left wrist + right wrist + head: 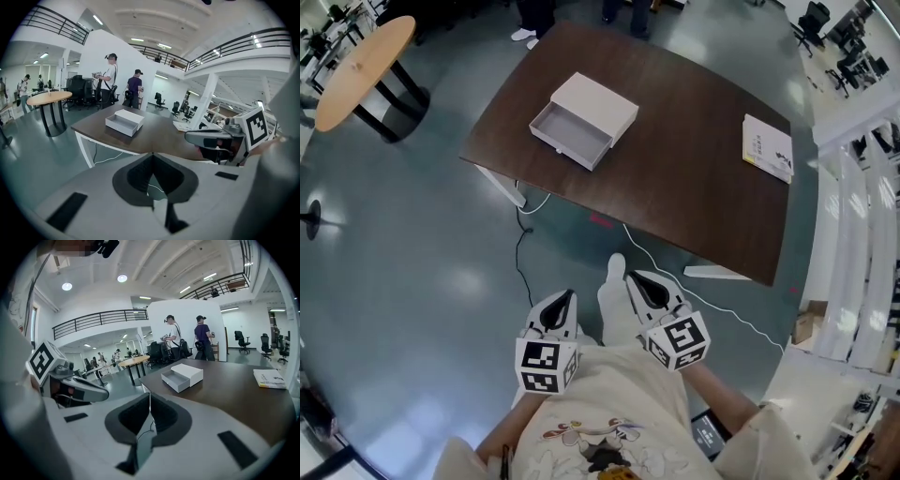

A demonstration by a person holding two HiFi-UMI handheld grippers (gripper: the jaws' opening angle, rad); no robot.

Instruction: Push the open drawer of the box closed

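A white box (585, 117) lies on the dark brown table (694, 178), its drawer (569, 136) pulled out toward the near-left edge and empty. It also appears as the box (125, 121) and the box (183, 376). Both grippers are held low near the person's body, well short of the table. My left gripper (562, 302) is shut with nothing in it, its jaw tips meeting at the left gripper (152, 153). My right gripper (630, 278) is shut and empty too, tips together at the right gripper (150, 394).
A white booklet (767, 147) lies at the table's right end. A round wooden table (358, 67) stands at far left. Cables (525, 246) trail over the floor under the table's near edge. Two people (121, 86) stand beyond the table. White railings (858, 253) run along the right.
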